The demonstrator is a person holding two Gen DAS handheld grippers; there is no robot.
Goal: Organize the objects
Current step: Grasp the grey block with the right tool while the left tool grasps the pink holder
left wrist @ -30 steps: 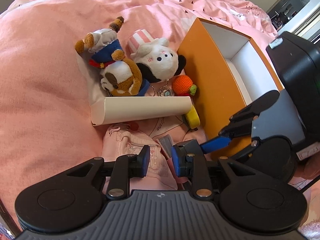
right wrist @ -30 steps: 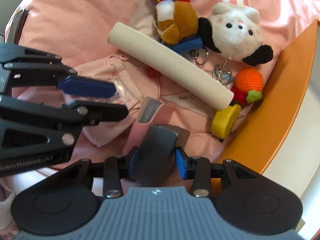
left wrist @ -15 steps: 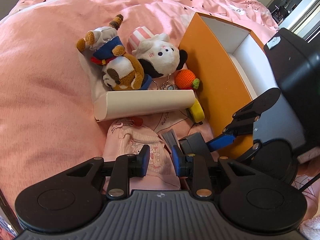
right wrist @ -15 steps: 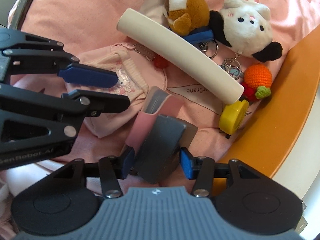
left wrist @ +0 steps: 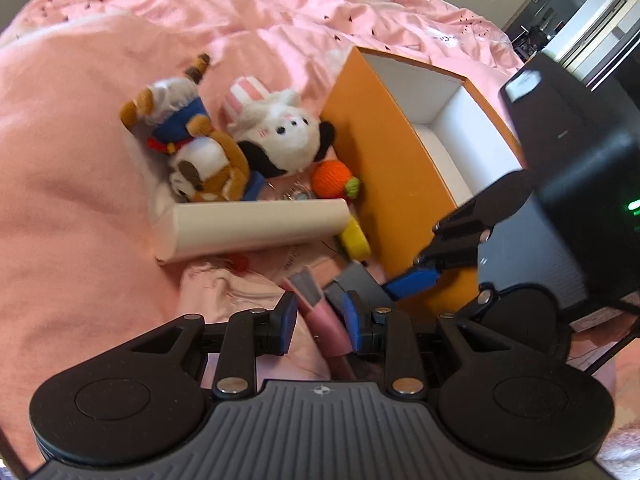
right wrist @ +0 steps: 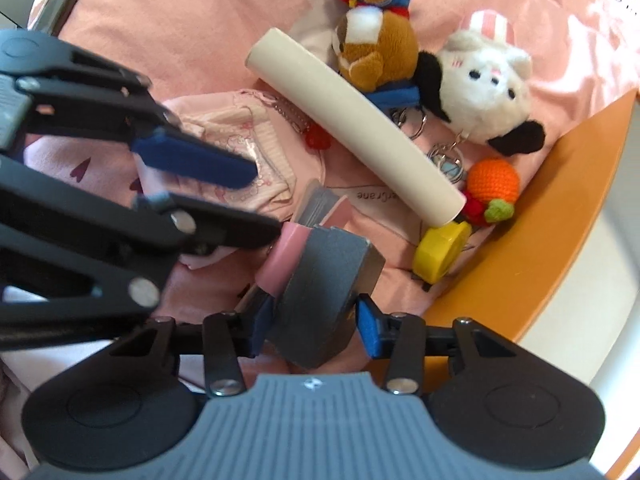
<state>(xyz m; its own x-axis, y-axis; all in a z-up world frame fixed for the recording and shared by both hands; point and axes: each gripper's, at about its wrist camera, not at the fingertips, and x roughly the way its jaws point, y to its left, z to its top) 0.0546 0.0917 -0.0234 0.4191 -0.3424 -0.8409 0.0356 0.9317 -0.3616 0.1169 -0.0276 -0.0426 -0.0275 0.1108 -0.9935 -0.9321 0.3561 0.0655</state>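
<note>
Pink bedding [left wrist: 80, 208] covers the whole work surface, and low on it the two grippers meet over one item. Between the fingers of the right gripper [right wrist: 312, 322] sits a grey block [right wrist: 320, 288] with a pink case [right wrist: 286, 258] pressed against its left side; the jaws are closed on the block, both blue pads against its flanks. The left gripper [left wrist: 318, 322] straddles the pink case from the other side with its jaws parted; whether its pads touch the case I cannot tell. Just beyond lie a pale pink pouch [right wrist: 236, 152], a yellow tape measure [right wrist: 440, 254] and a white tube [right wrist: 352, 124], the tube's end touching the tape measure. Farther out rest an orange crochet fruit [right wrist: 494, 182], a white plush [right wrist: 484, 88] and a brown plush [right wrist: 376, 52]. An orange box [left wrist: 388, 172] stands at the right, against the tape measure and fruit. Judging by its bare white interior, nothing has gone in yet, so the organizing looks barely begun: every toy and trinket remains on the bed. Only the left wrist view shows the inside of the box and a doorway behind; only the right wrist view shows the key rings by the plushes and the grip on the block.
</note>
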